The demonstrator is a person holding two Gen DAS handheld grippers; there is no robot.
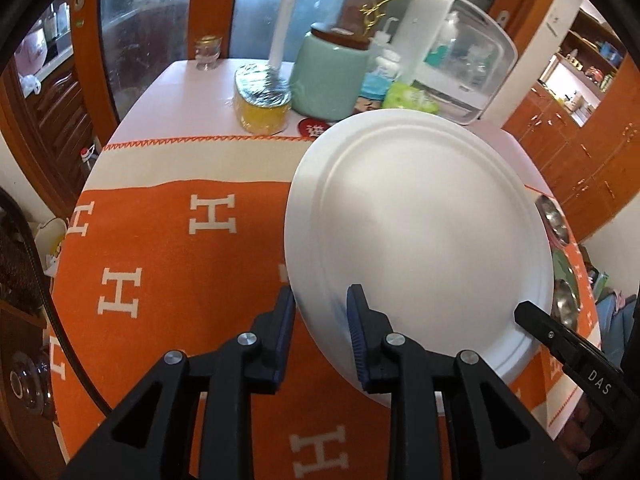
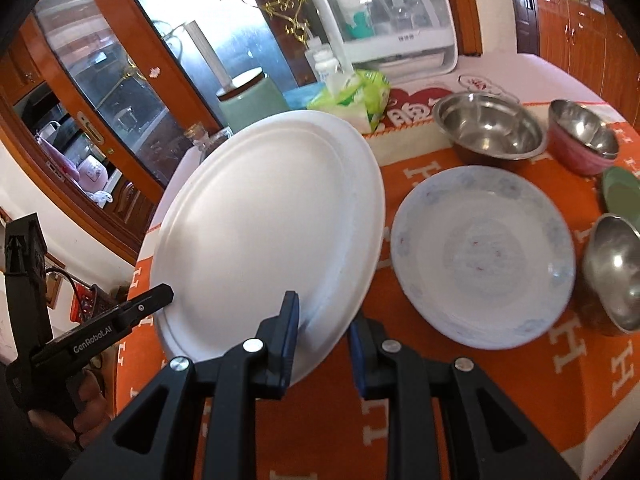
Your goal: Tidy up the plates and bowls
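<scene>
A large white plate [image 1: 420, 232] is held tilted above the orange table; it also shows in the right wrist view [image 2: 264, 232]. My left gripper [image 1: 320, 312] straddles its left rim, one finger on each side. My right gripper [image 2: 326, 324] straddles its right rim the same way. A blue-patterned white plate [image 2: 482, 256] lies flat on the cloth to the right. A wide steel bowl [image 2: 490, 130], a pink steel-lined bowl [image 2: 582, 140] and another steel bowl [image 2: 614, 268] stand around it. A green dish [image 2: 620, 196] sits at the right edge.
An orange cloth with white H marks [image 1: 180, 264] covers the table. At the back stand a mint canister [image 1: 328, 76], a foil-wrapped yellow tin [image 1: 262, 100], a glass jar [image 1: 208, 54], a tissue pack [image 2: 354, 96] and a white appliance [image 2: 384, 20]. Wooden cabinets surround the table.
</scene>
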